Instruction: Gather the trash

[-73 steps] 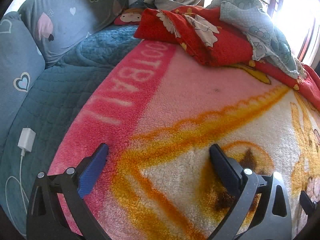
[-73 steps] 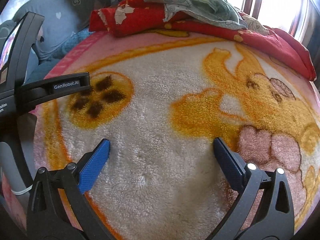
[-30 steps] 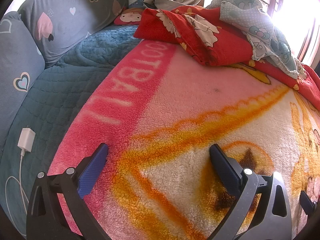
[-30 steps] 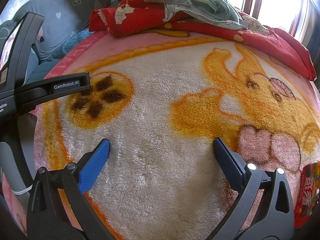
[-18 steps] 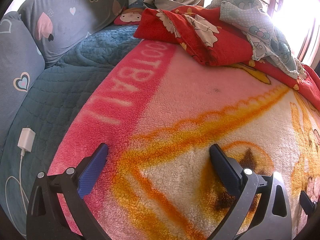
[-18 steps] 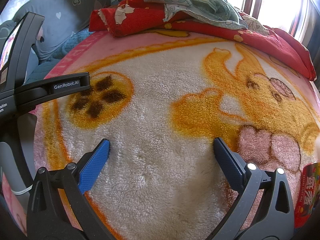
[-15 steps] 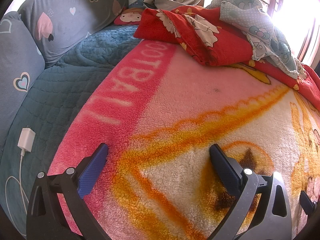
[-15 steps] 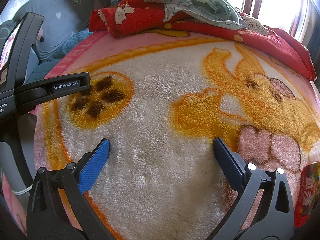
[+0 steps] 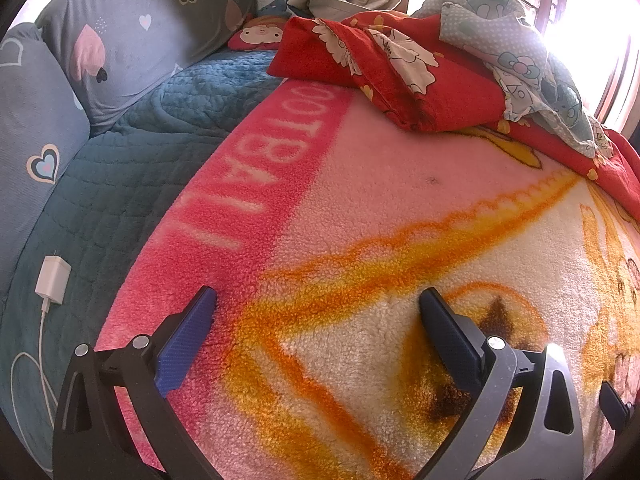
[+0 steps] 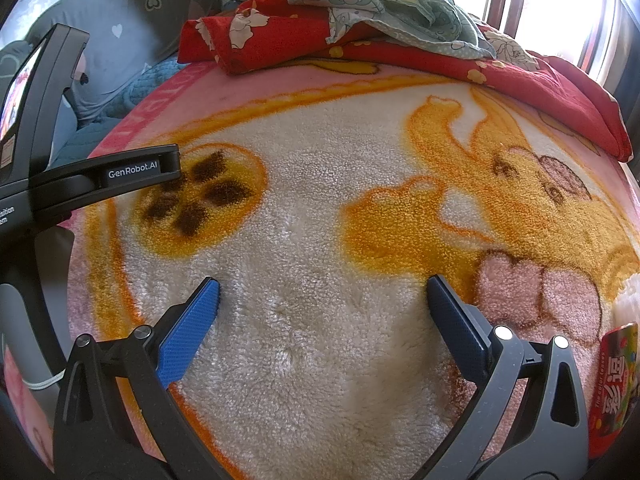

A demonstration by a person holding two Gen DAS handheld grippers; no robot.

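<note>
A fleecy cartoon blanket (image 10: 320, 208) covers the bed, red bedding (image 10: 280, 36) heaped at the frame's top beneath bright windows. Both the left gripper (image 9: 316, 316) and right gripper (image 10: 322, 300) gape, empty. A red candy wrapper (image 10: 614, 384) lies lower right.

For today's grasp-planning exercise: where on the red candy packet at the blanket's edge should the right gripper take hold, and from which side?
Grip the red candy packet across its narrow width, likely near the upper end. The open right gripper should come from the left, since the packet lies flat and lengthwise on the fleece blanket.
</note>
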